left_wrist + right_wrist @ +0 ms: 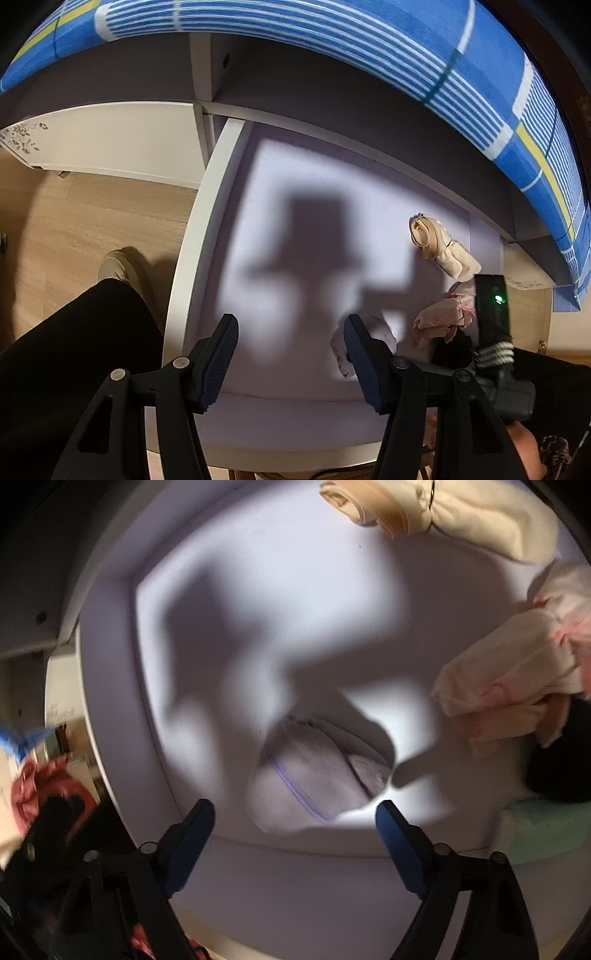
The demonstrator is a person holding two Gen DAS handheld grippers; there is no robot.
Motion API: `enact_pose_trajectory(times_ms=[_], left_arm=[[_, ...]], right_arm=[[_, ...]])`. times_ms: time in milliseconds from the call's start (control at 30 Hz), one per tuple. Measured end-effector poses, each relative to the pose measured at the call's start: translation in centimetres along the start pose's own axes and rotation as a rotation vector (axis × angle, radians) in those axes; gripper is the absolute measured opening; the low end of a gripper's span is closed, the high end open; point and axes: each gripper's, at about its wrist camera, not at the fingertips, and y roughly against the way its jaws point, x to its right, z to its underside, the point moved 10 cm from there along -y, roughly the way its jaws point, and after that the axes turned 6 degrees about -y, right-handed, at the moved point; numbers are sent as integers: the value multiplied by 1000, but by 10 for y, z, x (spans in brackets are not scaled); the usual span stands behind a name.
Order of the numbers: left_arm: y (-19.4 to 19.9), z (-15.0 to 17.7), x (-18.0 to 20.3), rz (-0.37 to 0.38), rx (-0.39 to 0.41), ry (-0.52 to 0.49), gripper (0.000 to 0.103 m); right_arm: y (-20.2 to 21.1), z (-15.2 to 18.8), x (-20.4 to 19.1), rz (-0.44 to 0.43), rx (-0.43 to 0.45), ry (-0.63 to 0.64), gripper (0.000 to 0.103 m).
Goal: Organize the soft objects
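Lying open under the blue striped mattress (332, 48), the pale lilac drawer (295, 417) takes the soft things along its right side: a pink-and-cream crumpled garment (517, 679), a beige rolled bundle (424, 509), and a small white folded sock (314, 775) just ahead of the right gripper (295, 823), whose fingers stand apart and empty. Placement looks done; next comes fetching another piece. The left gripper (291, 354) hangs half-open, holding nothing.

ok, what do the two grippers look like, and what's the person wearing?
Both grippers are alike: black angular plastic arms with silver pivot bolts, ending in ribbed dark-blue pads. Left gripper, right gripper. The left view shows a black unit with a green light, wrapped in white cord. The person wears black trousers and a pale shoe.
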Motion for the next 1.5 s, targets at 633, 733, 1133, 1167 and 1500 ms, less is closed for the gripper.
enact_pose_trajectory(times_ms=[633,733,1133,1167,1500], left_arm=[[-6,-1,-5,3,-14,41,60],[-5,-1,-5,1,-11,33,60],[-7,1,-8,-3,-23,47,60],[-8,1,-9,-3,-24,48,60],[-12,1,-5,-8,-30,33,60]], right_arm=[[27,-2,-11,62,72,250,31],[23,-6,-5,84,72,239,31],[-1,-20,-21,164,78,308,74],[-5,-19,-21,182,70,329,65],[21,-5,-15,63,78,305,51]])
